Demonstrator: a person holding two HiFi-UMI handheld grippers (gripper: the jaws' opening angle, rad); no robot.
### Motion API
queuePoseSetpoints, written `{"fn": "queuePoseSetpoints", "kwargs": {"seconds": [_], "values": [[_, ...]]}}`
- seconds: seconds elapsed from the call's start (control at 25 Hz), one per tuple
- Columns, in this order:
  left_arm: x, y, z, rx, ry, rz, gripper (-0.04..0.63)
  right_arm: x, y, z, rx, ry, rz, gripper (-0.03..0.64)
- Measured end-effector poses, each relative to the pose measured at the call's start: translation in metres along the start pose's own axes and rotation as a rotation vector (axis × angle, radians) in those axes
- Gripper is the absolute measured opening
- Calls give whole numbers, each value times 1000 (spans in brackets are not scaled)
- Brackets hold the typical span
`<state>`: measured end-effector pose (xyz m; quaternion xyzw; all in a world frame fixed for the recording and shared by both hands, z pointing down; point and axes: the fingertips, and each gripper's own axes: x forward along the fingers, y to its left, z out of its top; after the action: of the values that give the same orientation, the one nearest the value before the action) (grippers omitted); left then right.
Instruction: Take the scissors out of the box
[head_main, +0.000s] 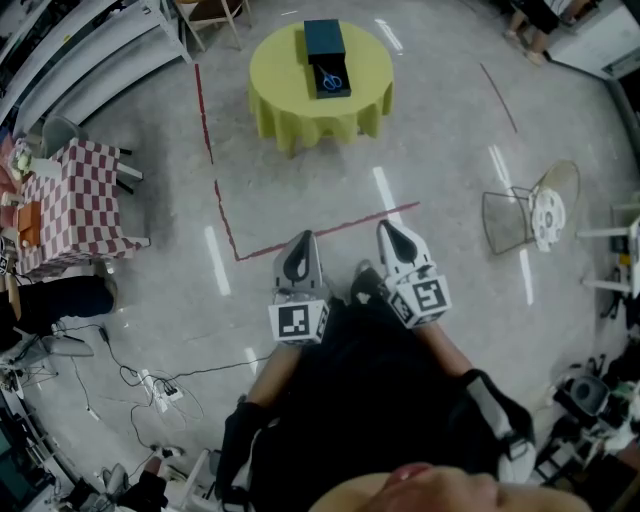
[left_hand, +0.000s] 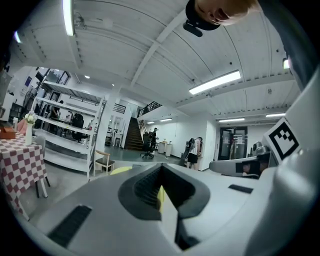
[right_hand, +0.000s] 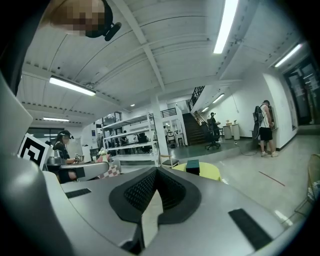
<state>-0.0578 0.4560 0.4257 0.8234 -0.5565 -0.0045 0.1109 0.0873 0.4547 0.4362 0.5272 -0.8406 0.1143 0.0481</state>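
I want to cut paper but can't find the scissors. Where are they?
In the head view, near the top middle, the blue-handled scissors lie in the open dark box on the round yellow table.

This was a large open lab or workshop hall: a polished concrete floor (head_main: 440, 150) marked with red tape lines (head_main: 225, 215), long strip lights (left_hand: 215, 82) under a bare ribbed ceiling, and metal storage racks (left_hand: 70, 135) along one wall. Loose cables (head_main: 130, 375) trailed across the floor, and a staircase (left_hand: 131, 135) rose at the far end.
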Motion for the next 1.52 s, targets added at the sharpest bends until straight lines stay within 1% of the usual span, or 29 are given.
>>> {"fn": "queuePoseSetpoints", "kwargs": {"seconds": [0.12,0.32,0.44,0.56,0.8,1.2,1.36,1.52], "values": [[1,8,-1,-1,4,-9,-5,7,5,-2,5,-6,-7,-3],[9,21,-2,-18,4,1,-5,25,10,-1,20,2,1,-3],[28,30,-1,-16,7,10,-5,46,0,0,11,3,0,-3],[52,37,2,-10,9,22,-5,71,-11,3,13,-7,21,-3],[124,52,14,-6,7,55,-5,135,-54,21,13,-3,57,-3],[248,58,29,-17,18,109,-5,229,-135,46,-8,30,127,-3],[283,66,25,34,49,127,-5,262,-159,45,-15,60,159,-3],[313,64,33,33,45,156,-5,287,-183,48,-7,89,181,-3]]}}
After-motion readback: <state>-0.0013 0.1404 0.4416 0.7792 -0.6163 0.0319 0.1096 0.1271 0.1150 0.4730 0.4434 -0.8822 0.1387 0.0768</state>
